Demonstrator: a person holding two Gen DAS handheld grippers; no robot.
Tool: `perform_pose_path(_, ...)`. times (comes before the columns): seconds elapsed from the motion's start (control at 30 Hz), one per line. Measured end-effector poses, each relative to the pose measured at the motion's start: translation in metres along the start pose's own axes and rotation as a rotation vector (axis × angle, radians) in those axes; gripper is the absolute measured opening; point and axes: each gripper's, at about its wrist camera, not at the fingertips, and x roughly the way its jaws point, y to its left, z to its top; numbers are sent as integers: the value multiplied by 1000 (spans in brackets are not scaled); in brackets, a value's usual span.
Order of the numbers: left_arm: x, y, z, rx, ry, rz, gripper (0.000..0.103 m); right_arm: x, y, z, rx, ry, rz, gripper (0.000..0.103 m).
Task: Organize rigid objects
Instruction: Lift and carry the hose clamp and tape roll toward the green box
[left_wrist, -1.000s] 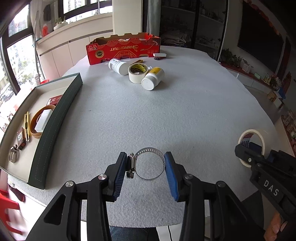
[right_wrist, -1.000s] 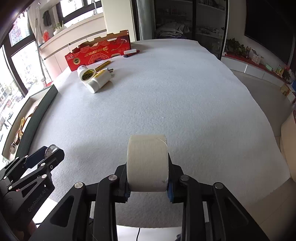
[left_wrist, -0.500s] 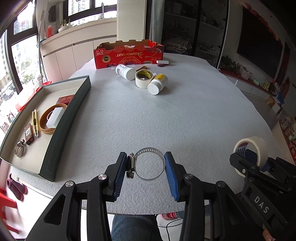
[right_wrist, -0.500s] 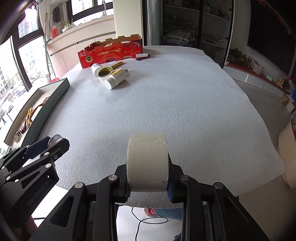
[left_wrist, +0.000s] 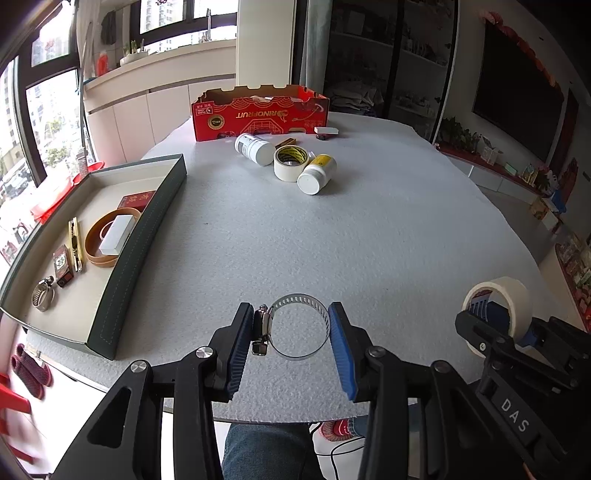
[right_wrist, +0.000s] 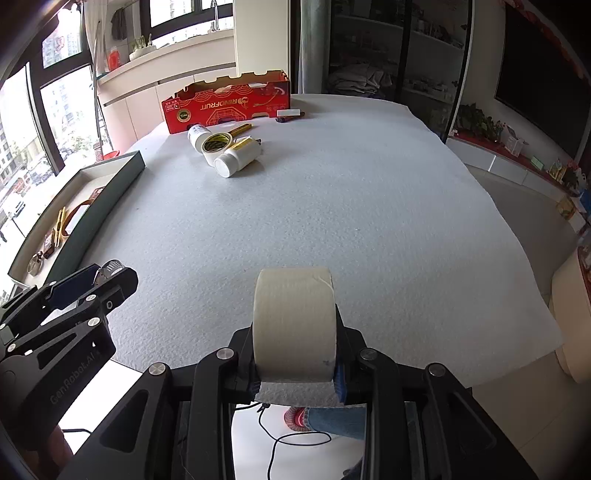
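- The dark green tray (left_wrist: 122, 266) at the left edge of the surface (left_wrist: 332, 240) already holds several things: a small hose clamp (left_wrist: 43, 294), a yellow utility knife (left_wrist: 75, 243), a brown tape ring (left_wrist: 107, 240) with a white block inside it, and a red box (left_wrist: 136, 201).
- Left to sort, by my judgement: two white bottles (left_wrist: 317, 173) and a tape roll (left_wrist: 290, 162) lying by the red carton (left_wrist: 258, 112), plus small items beside it.
- The left gripper (left_wrist: 291, 332) is closed on a hose clamp (left_wrist: 297, 326) — its blue pads press the band on both sides, above the near edge.
- The right gripper (right_wrist: 295, 354) is clamped on a masking tape roll (right_wrist: 294, 321), also lifted.
- Compared with a second ago, both grippers have pulled back and risen — the surface's near edge and the person's legs now show beneath them; the grips are unchanged.
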Motion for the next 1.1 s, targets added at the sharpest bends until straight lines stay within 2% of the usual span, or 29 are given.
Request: perform_pose_path(1.1,-7,31,-1,-106,-23,-23,44,-2,28,2,-97,16,-37,30)
